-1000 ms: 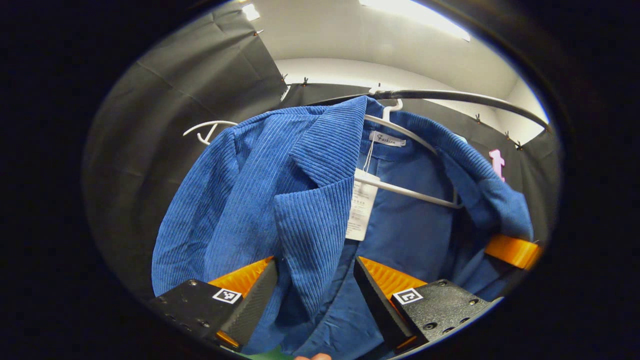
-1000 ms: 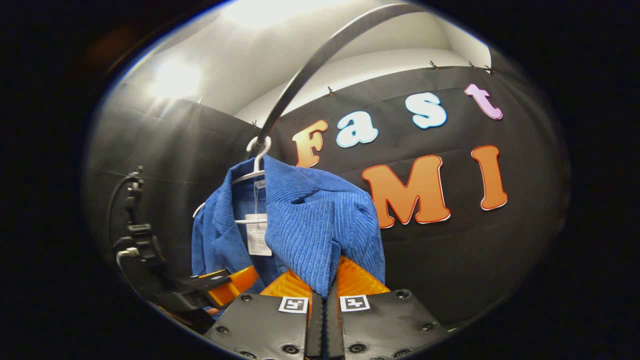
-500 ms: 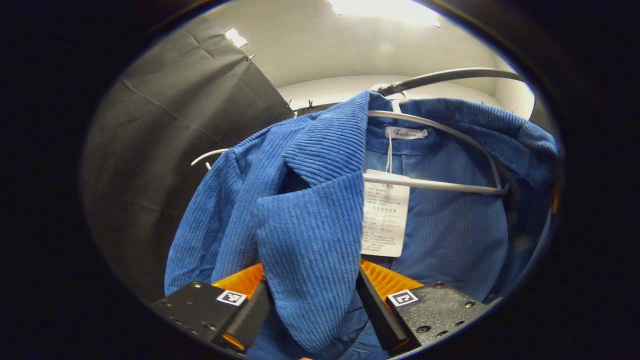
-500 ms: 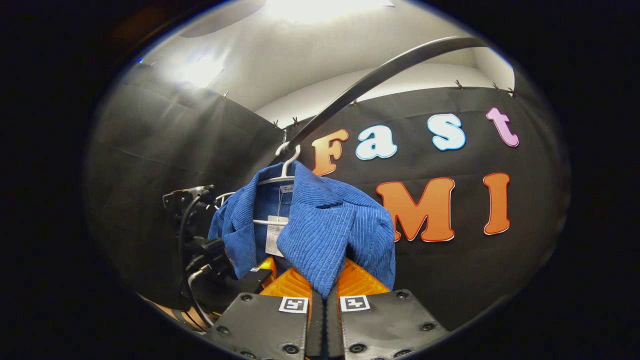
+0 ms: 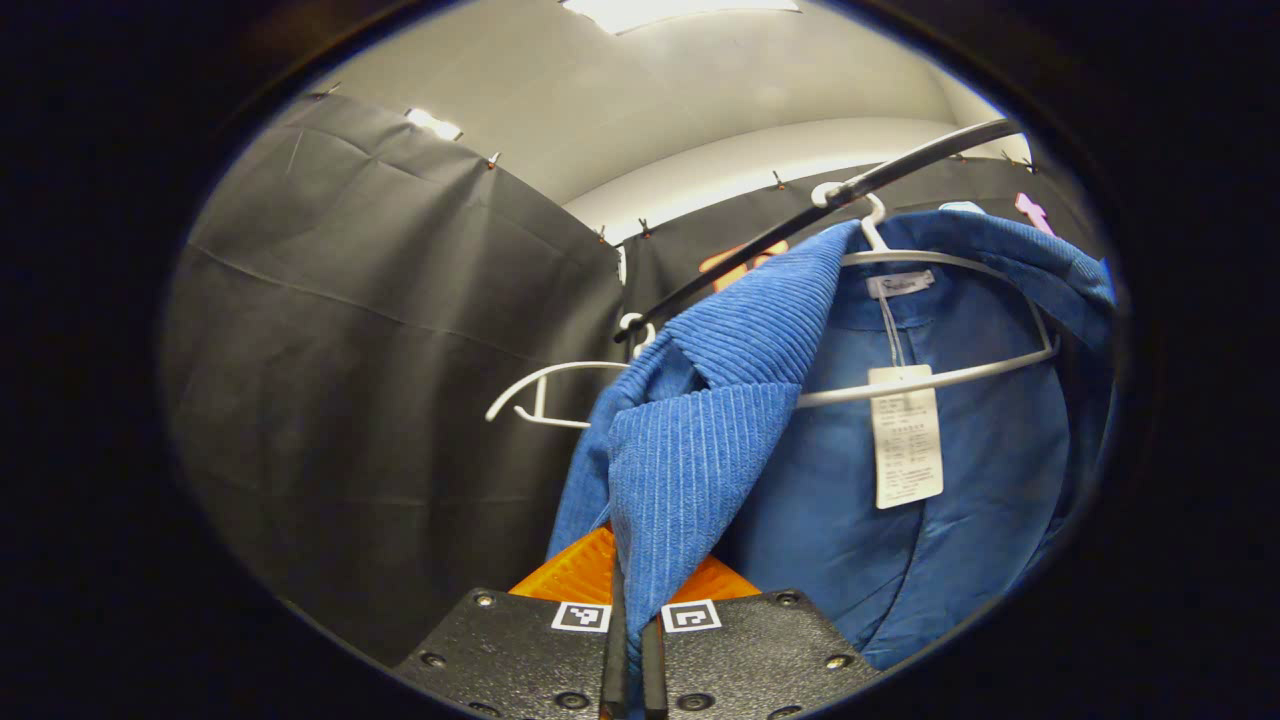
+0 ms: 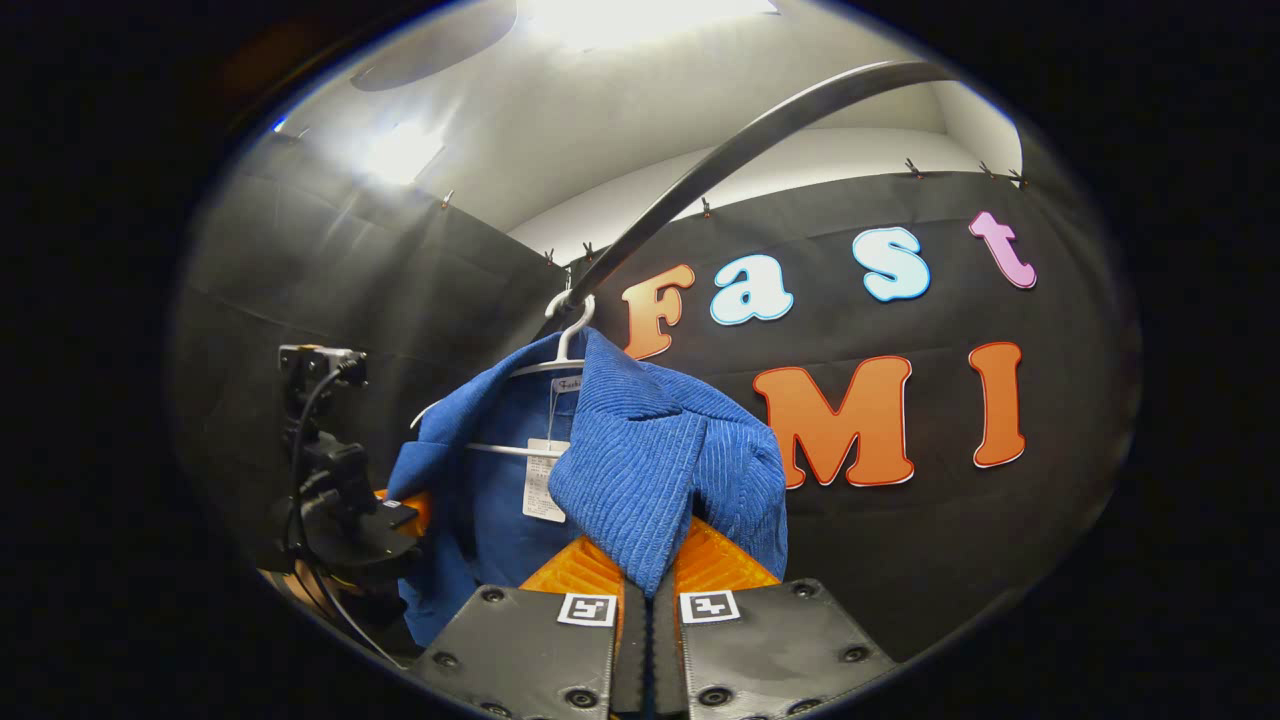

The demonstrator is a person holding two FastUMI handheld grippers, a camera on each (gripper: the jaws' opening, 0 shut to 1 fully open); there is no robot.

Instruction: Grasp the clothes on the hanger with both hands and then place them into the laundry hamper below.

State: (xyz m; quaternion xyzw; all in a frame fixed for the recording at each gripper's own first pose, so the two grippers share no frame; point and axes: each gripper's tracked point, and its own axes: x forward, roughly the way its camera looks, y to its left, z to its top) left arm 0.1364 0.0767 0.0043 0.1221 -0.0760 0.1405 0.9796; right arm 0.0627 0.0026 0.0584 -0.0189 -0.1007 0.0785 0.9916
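Corduroy, blue and ribbed, makes up the one jacket [image 5: 700, 450] in the booth, and it hangs on a white hanger [image 5: 930, 375] hooked over a dark rail [image 5: 800, 230] in the upper right of the left gripper view. Two hangers can be counted there: the one bearing the jacket, and a second bare white hanger [image 5: 540, 385] on the same rail, left of centre. One paper tag [image 5: 905, 435] dangles inside the jacket against the smooth lining, below a small neck label.

At the bottom centre of the left gripper view, the left gripper [image 5: 630, 640] has its jaws drawn together on the jacket's lapel, the ribbed cloth running down into the narrow slit between the two fingers. At the bottom centre of the right gripper view, the right gripper [image 6: 648, 625] is likewise clamped on the opposite lapel (the cloth tapers to a point right at the closed fingers).

The right gripper view takes in the jacket [image 6: 640, 470] from farther off, at mid frame, with its hanger [image 6: 560, 355] hook on the rail [image 6: 740, 150] that sweeps to the upper right, and the tag [image 6: 543, 490] as a small white slip. It also shows the left gripper's body with its cables at the lower left of the frame, at the jacket's edge, which the left gripper view cannot give. The bare second hanger is plain in the left gripper view alone.
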